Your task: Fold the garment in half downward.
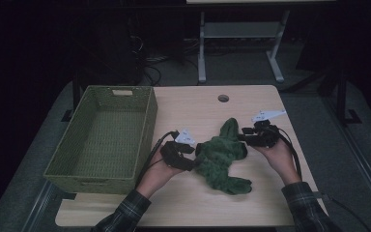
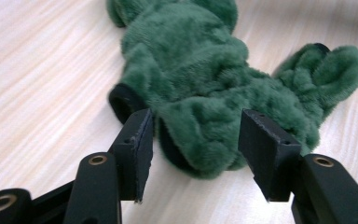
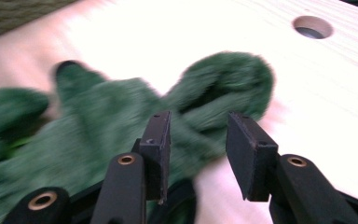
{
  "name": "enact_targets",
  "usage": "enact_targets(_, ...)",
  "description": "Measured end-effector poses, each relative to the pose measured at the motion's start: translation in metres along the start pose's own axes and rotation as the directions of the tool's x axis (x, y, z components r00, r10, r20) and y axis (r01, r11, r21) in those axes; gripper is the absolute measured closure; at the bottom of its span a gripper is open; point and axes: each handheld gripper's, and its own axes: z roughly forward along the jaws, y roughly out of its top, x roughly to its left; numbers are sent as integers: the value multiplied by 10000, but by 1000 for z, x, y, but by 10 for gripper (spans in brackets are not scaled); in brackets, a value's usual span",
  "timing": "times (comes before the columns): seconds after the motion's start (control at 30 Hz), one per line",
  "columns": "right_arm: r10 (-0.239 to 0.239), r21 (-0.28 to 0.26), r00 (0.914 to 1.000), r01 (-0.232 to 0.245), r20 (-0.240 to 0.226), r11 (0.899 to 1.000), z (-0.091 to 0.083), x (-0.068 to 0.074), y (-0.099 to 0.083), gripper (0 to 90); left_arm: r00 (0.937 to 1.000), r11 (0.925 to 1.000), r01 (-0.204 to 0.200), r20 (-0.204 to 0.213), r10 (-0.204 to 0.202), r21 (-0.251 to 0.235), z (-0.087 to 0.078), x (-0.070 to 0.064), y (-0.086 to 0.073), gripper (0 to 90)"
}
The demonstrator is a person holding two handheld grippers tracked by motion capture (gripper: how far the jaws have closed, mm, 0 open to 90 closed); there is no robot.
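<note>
Two grippers flank one green plush garment (image 1: 221, 156) lying crumpled on the wooden table (image 1: 183, 108), seen from the high view: the left gripper (image 1: 193, 153) sits at the fabric's left edge and the right gripper (image 1: 244, 140) at its upper right, each in a hand reaching in from the bottom. A green woven basket (image 1: 147, 128) stands on the table's left side, near the garment but apart from it, with nothing visible inside. In the left gripper view, the jaws stand wide apart astride a bunched fold of the plush fabric (image 2: 205, 93), which bulges between the pads without being pinched; a dark cuff opening lies just beside the left-hand jaw. In the right gripper view, which is blurred, the jaws are likewise spread; fabric (image 3: 98, 140) lies against the left-hand jaw, but bare table shows in the gap, so nothing is clamped. Assessment: the work is at its start. Neither tool has secured the garment, it has not been lifted, and any gathering or transfer toward the basket remains to be done.
</note>
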Motion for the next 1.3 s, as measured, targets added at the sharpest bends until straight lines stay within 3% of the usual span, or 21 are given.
enact_targets(0.13,11,377,9999,-17,157,9993,21,-15,14,585,9996,9999,-86,256,88,-93,2,-11,-1,437)
enact_targets(0.37,291,464,9993,-302,238,9985,43,-36,30,575,9978,9996,-183,641,195,-200,4,-20,1,433)
enact_targets(0.6,670,723,9976,-656,-168,9952,63,-50,34,567,9953,9989,-302,908,334,-355,9,-27,5,446)
enact_targets(0.73,673,1124,9974,-639,-261,9916,76,-53,34,656,9935,9986,-463,1029,486,-253,13,-31,7,454)
enact_targets(0.8,598,1271,9978,-557,-289,9903,81,-53,33,749,9929,9984,-507,1063,530,-242,13,-33,7,458)
enact_targets(0.87,553,1275,9981,-512,-285,9905,82,-52,33,857,9926,9983,-541,1079,560,-208,14,-33,7,458)
enact_targets(0.93,487,1263,9984,-445,-303,9910,81,-51,33,897,9925,9985,-524,1099,541,-183,15,-33,7,459)
enact_targets(1.3,152,747,9988,-117,-463,9971,57,-43,43,900,9904,9982,-594,1248,592,-23,23,-40,8,475)
